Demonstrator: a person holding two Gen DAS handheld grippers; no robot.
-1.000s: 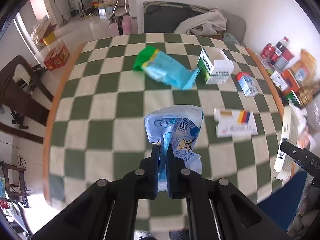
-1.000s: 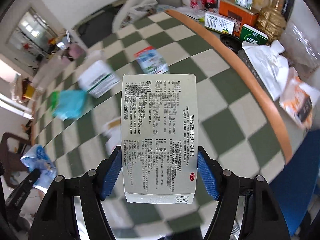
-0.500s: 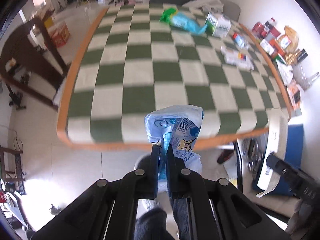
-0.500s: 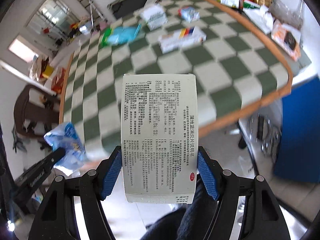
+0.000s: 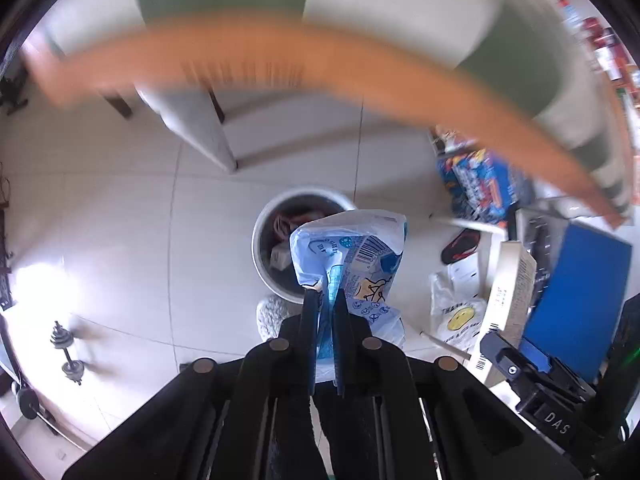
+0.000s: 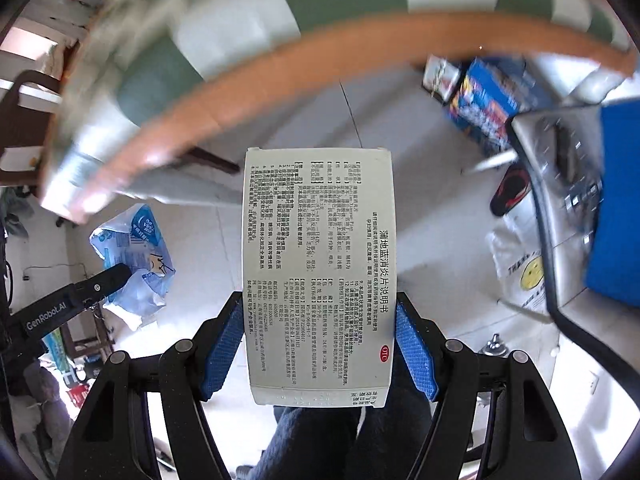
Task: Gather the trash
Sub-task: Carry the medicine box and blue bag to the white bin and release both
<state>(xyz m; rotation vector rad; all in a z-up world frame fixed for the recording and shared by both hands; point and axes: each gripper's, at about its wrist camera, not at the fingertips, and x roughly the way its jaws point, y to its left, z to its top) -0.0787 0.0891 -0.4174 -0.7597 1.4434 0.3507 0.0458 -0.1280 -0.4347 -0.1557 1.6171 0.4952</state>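
Note:
My left gripper (image 5: 324, 300) points down at the floor, shut on a crumpled blue and white plastic bag (image 5: 352, 256). Right below the bag stands a round white trash bin (image 5: 276, 216) with some rubbish inside. My right gripper (image 6: 319, 312) is shut on a flat white medicine box (image 6: 318, 264) printed with black text, its blue pads pressing both long sides. That box (image 5: 508, 292) shows edge-on at the right of the left wrist view. The bag (image 6: 136, 256) and the left gripper's fingers (image 6: 116, 276) appear at the left of the right wrist view.
The table's orange edge (image 5: 280, 48) with its green checked cloth arcs overhead, blurred. On the tiled floor lie a blue printed carton (image 5: 480, 184), a white smiley-face bag (image 5: 456, 316), a black and red slipper (image 5: 460, 244) and a dumbbell (image 5: 68, 356). A blue cabinet (image 5: 572, 292) stands at right.
Both grippers dropped from above the table top to below its edge and tipped down at the floor. The trash bin has come into view under the bag. Both grips are unchanged.

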